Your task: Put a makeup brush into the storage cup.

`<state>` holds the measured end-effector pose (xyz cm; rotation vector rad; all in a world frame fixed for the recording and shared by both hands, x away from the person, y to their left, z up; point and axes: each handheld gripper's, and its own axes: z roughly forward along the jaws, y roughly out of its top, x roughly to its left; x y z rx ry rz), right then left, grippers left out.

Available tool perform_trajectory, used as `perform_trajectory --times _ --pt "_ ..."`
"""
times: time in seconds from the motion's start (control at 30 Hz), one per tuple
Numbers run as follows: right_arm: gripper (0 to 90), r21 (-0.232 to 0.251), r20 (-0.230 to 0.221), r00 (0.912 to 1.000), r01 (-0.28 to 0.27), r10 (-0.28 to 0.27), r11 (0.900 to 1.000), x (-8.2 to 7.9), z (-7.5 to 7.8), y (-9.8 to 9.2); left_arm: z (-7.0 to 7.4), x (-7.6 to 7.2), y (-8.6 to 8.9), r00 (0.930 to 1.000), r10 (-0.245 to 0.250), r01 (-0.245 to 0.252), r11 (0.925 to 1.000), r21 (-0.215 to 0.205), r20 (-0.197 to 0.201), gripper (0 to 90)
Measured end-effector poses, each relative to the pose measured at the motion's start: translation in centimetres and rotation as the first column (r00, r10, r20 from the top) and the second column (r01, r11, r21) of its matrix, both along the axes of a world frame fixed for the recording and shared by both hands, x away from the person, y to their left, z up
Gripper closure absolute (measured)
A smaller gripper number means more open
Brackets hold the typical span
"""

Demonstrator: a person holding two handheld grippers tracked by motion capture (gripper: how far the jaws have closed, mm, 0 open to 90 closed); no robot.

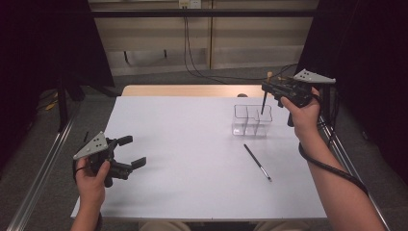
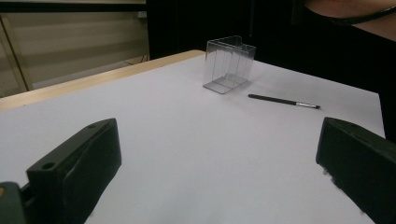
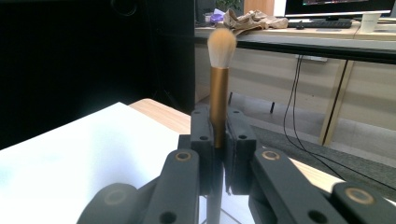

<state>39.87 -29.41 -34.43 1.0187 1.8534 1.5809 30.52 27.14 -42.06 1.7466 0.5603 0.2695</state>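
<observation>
My right gripper (image 1: 267,87) is raised at the table's far right and is shut on a makeup brush (image 1: 264,101). The brush stands upright, pale bristles on top, and its dark handle points down into a clear divided container (image 1: 251,126). In the right gripper view the gold ferrule and fluffy tip of the makeup brush (image 3: 218,88) rise from between the pads of my right gripper (image 3: 218,140). My left gripper (image 1: 131,151) hovers open and holds nothing near the front left corner. In the left gripper view, open table shows between the jaws of my left gripper (image 2: 217,161).
A thin dark brush (image 1: 257,162) lies flat on the white table (image 1: 183,144) in front of the container. The left gripper view shows the container (image 2: 229,65) and the thin brush (image 2: 282,101) farther off. Cables run over the floor behind the table.
</observation>
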Motion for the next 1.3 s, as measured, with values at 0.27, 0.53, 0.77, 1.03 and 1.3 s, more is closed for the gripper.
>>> perform_trajectory --times 0.27,0.53,0.77,1.03,1.3 --pt "83.9 -0.009 -0.003 0.9999 0.013 -0.013 1.000 0.3 -0.1 -0.4 0.1 0.0 -0.1 1.0000 -0.005 0.005 1.0000 0.002 -0.002 0.2" --pt "83.9 -0.021 0.001 0.9999 0.013 -0.013 1.000 0.3 -0.1 -0.3 0.1 -0.1 -0.1 1.0000 -0.002 0.002 1.0000 0.002 0.003 0.2" --pt "83.9 -0.007 -0.013 0.9996 0.024 -0.024 1.000 0.4 -0.9 -0.6 0.0 -0.1 -0.2 1.0000 -0.009 0.009 1.0000 0.001 0.001 0.2" --pt "83.9 0.006 -0.022 0.9993 0.031 -0.031 1.000 0.7 -1.8 -0.7 0.0 0.0 -0.1 0.9999 -0.008 0.008 1.0000 0.001 -0.007 0.2" --pt "83.8 0.002 -0.022 0.9990 0.039 -0.039 0.999 0.8 -2.1 -0.8 0.0 -0.1 -0.1 0.9999 -0.015 0.015 0.9999 0.004 -0.005 0.2"
